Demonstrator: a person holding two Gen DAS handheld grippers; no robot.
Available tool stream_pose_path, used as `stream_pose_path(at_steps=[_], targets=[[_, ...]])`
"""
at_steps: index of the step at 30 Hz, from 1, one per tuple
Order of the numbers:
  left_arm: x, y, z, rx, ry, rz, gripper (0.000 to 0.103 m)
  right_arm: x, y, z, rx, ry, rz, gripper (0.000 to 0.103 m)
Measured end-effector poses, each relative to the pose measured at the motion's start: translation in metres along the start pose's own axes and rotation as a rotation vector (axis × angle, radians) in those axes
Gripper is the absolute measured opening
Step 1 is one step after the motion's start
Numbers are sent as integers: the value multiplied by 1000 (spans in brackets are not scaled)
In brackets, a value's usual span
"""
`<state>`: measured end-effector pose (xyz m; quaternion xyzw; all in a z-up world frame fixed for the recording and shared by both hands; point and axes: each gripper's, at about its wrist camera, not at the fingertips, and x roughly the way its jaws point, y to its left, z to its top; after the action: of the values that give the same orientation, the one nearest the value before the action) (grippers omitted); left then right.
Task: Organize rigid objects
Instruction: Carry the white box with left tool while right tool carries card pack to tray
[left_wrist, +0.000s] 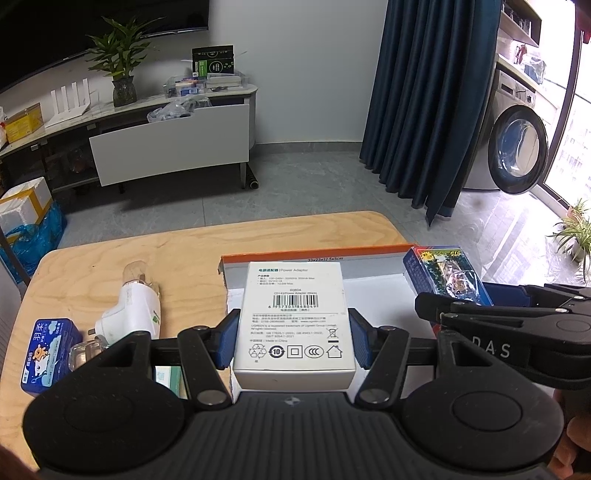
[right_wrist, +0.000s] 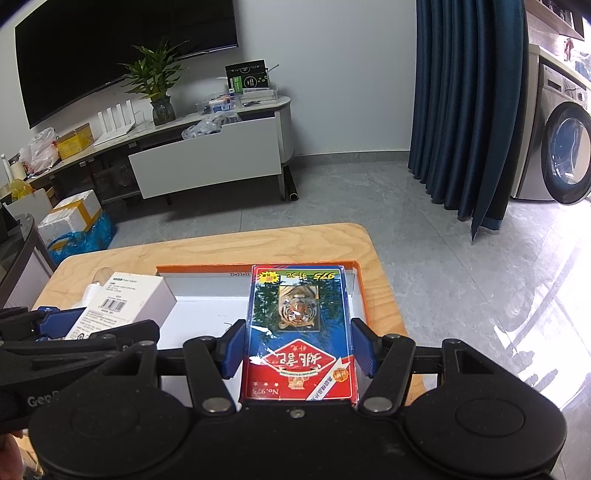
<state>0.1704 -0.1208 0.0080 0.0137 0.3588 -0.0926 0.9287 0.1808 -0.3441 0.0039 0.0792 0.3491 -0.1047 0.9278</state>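
My left gripper is shut on a white power adapter box, its blue pads pressed to both long sides, above the orange-rimmed white tray. My right gripper is shut on a blue and red playing card box with a tiger picture, held over the tray's right half. In the left wrist view the card box and right gripper show at right. In the right wrist view the adapter box shows at left.
On the wooden table, left of the tray, lie a white plug-in device with a clear bulb, a blue tin and a small clear item. A green-white box peeks under my left gripper. Grey floor lies beyond the table's far edge.
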Motion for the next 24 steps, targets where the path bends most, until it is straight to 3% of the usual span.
stream_pose_path(at_steps=[24], targets=[[17, 2, 1, -14, 18, -2, 60, 21, 4, 4, -6, 25, -8, 71]])
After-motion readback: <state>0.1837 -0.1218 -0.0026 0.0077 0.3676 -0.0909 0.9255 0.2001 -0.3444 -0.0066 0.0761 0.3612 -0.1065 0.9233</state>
